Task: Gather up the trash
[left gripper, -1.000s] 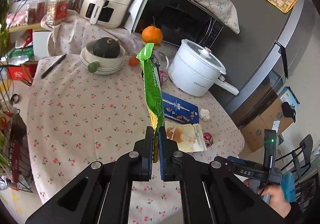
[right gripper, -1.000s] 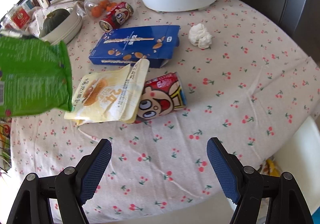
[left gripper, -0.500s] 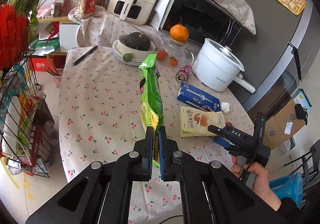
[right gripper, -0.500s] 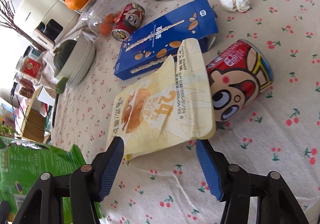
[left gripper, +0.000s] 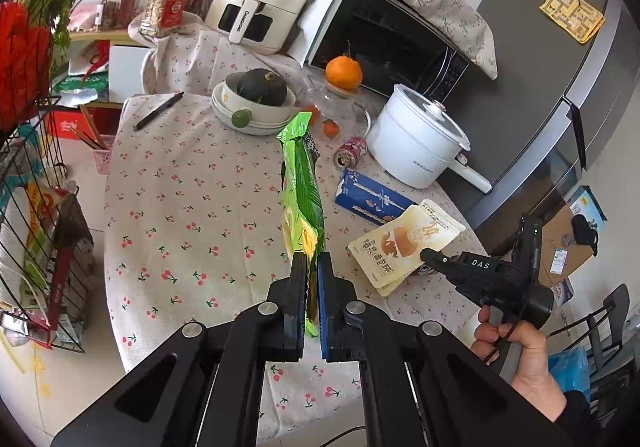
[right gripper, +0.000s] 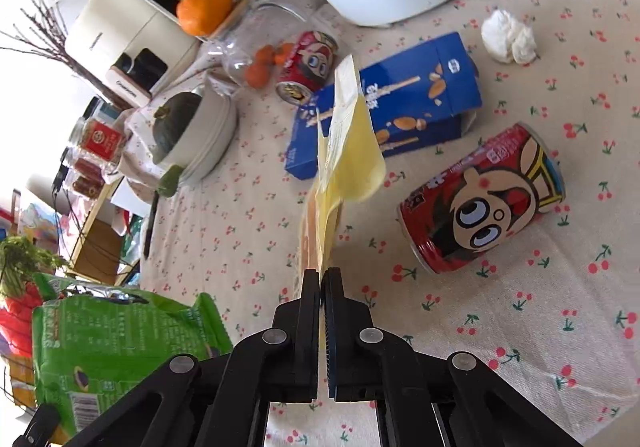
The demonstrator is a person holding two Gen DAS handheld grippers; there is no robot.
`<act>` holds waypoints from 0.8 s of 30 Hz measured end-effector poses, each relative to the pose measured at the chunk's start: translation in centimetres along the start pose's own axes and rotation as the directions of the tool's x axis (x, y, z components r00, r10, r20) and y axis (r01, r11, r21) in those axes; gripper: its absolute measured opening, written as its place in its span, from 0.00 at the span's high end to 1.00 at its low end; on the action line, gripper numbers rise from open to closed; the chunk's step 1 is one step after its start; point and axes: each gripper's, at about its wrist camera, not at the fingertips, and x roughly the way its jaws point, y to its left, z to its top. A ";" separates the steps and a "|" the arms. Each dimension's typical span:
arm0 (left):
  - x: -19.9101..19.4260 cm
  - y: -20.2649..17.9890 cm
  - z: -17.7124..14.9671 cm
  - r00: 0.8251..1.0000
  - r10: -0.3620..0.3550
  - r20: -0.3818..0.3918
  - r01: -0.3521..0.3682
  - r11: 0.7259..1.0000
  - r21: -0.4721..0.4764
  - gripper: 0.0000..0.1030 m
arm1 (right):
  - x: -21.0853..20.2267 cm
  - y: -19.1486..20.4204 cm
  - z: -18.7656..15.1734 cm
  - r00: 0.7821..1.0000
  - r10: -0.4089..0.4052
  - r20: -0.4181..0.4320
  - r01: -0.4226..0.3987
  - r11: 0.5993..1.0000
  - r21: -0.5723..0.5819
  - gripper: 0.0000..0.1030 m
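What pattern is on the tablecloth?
Small red cherries on a pale tablecloth, clearest in the right wrist view.

We see black left gripper (left gripper: pixel 312 267), blue pad, silver screws; right gripper (right gripper: pixel 322 279) marked "DAS", bare hand (left gripper: pixel 516 351), seemingly dark sleeve.

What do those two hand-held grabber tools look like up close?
Both are matte black, with angular linkage arms joined by round silver bolts. The left gripper has one black pad and one blue ribbed pad; the right gripper looks the same. In the left view, the right tool's body bears white "DAS" lettering, a small green light and a thin black cable, gripped by a bare hand with a dark sleeve.
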 end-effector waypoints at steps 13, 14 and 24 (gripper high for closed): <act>0.4 -3.3 -0.6 0.998 -0.055 -0.014 0.056 0.997 0.046 0.96 | -5.7 -0.3 -0.3 0.995 -0.102 0.016 0.103 0.982 -0.159 0.99; 0.5 -3.5 -0.6 0.998 -0.055 -0.017 0.056 0.997 0.053 0.96 | -5.7 -0.4 -0.5 0.993 -0.118 0.021 0.119 0.977 -0.174 0.99; 0.9 -3.6 -0.8 0.998 -0.047 -0.036 0.049 0.996 0.073 0.96 | -5.2 1.0 -1.4 0.991 -0.129 0.027 0.132 0.951 -0.280 0.93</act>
